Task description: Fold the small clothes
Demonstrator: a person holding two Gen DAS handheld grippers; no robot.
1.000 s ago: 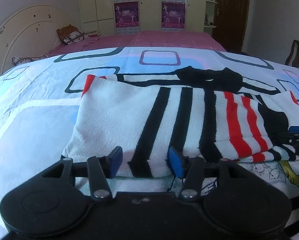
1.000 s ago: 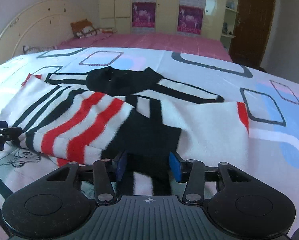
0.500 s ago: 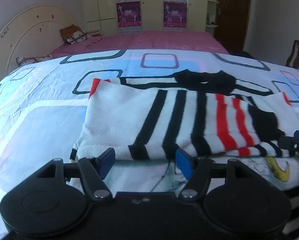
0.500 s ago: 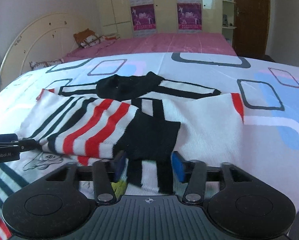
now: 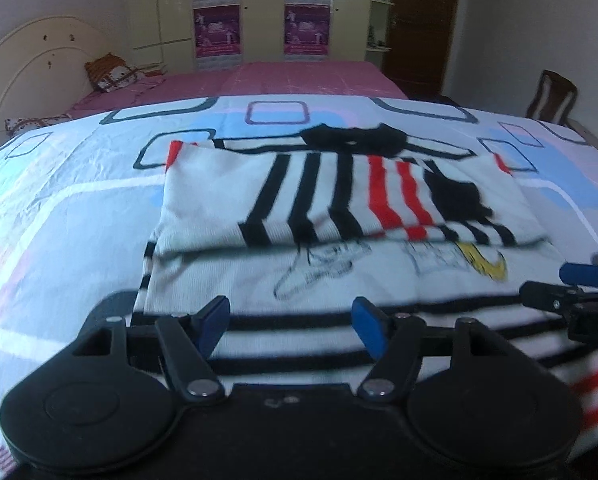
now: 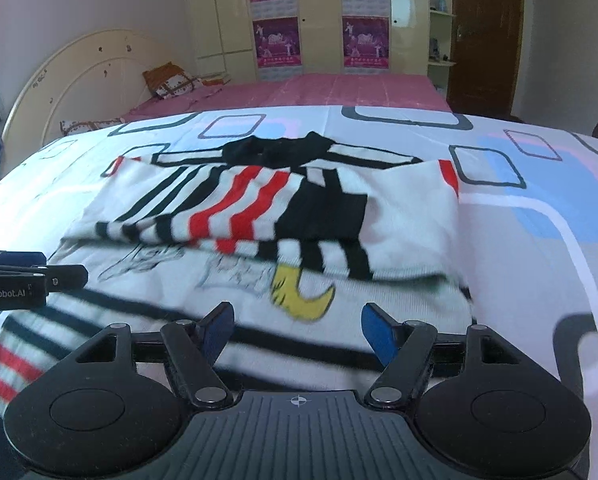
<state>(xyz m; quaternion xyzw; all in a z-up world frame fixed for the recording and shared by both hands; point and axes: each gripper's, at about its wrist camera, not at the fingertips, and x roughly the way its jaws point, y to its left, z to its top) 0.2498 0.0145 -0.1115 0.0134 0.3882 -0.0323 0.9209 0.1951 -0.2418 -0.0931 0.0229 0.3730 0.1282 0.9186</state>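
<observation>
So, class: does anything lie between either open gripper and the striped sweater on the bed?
Nothing visible does. The left gripper and right gripper both hover open directly over the striped sweater on the bedsheet, with no other object between.

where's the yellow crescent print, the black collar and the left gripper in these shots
yellow crescent print [image 6: 303,295]: right wrist view, on its curved lower part.
black collar [image 5: 353,139]: left wrist view, on the collar's middle.
left gripper [image 5: 290,320]: left wrist view, midway between its open blue fingertips.
</observation>
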